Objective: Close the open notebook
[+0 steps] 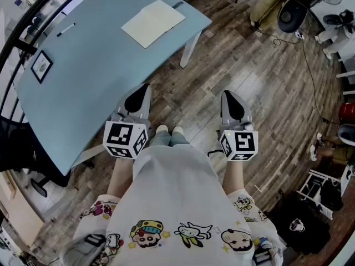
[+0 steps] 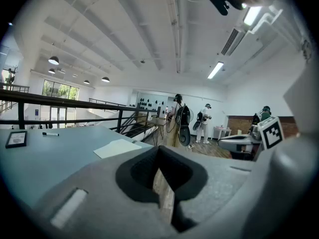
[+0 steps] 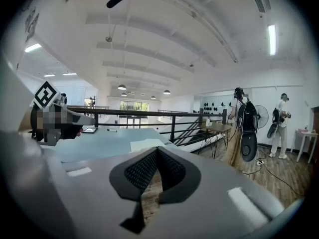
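- Notebook (image 1: 153,22) is seen lying flat on the far part of the pale blue tabletop (image 1: 83,76), with a cream face turned up and a dark strip at 1 edge.
- It is placed well ahead of the left claw (image 1: 140,98), and ahead and off to the left of the right claw (image 1: 233,101); it is touched by neither.
- In the left gripper view the notebook (image 2: 117,147) is found just above and to the left of the claw's tip (image 2: 160,156).
- In the right gripper view it (image 3: 147,144) is seen straight beyond the tip (image 3: 155,153).
- The left claw is clenched, with nothing gripped; only a sliver of wooden floor (image 1: 249,65) is shown through the slit between its jaws.
- The right claw is likewise clenched and empty, and is held over the floor, clear of the tabletop.
- The left claw is held close beside the near edge of the tabletop.
- A marker cube is carried behind each claw: 1 on the left (image 1: 126,139) and 1 on the right (image 1: 239,144).
- A pen (image 1: 65,30) and a small framed picture (image 1: 41,65) are set farther left of the left claw than the notebook, well apart from it.
- The tips of 2 shoes (image 1: 169,131) are seen between the 2 claws.
- A black railing (image 2: 60,99) is seen beyond the tabletop.
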Available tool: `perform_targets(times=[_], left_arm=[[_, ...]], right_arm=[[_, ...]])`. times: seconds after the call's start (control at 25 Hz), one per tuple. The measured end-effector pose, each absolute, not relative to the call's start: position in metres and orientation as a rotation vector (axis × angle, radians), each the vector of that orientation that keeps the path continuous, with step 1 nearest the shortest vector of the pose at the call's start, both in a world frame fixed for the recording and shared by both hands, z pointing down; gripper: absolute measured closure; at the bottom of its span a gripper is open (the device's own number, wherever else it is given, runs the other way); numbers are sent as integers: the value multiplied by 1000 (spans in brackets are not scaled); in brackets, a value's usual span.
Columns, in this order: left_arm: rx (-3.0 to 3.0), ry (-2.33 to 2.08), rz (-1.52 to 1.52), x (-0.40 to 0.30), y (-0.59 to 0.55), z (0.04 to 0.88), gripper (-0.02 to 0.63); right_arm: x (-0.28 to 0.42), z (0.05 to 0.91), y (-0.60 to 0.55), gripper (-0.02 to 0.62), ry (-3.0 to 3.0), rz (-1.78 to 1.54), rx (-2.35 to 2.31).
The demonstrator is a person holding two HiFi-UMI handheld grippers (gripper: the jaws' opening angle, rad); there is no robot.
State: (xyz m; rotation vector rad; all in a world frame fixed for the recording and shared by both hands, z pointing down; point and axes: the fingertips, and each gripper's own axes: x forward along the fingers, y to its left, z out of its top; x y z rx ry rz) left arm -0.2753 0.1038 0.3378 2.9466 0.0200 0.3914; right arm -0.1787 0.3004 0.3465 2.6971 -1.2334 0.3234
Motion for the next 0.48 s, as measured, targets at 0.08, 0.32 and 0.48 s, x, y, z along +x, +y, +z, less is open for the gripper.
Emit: perform_targets(times=[0.08, 0.32, 0.48], left_arm=[[2946, 13, 392, -275, 109, 337, 607], [2945, -36, 369, -273, 120, 332, 607], [2944, -59, 361, -272, 125, 334, 589]], right_arm=[[-178, 344, 309, 586, -1224, 321, 2714], [-171, 344, 333, 586, -1213, 331, 2761], [-168, 345, 338, 581, -1235, 323, 2760]])
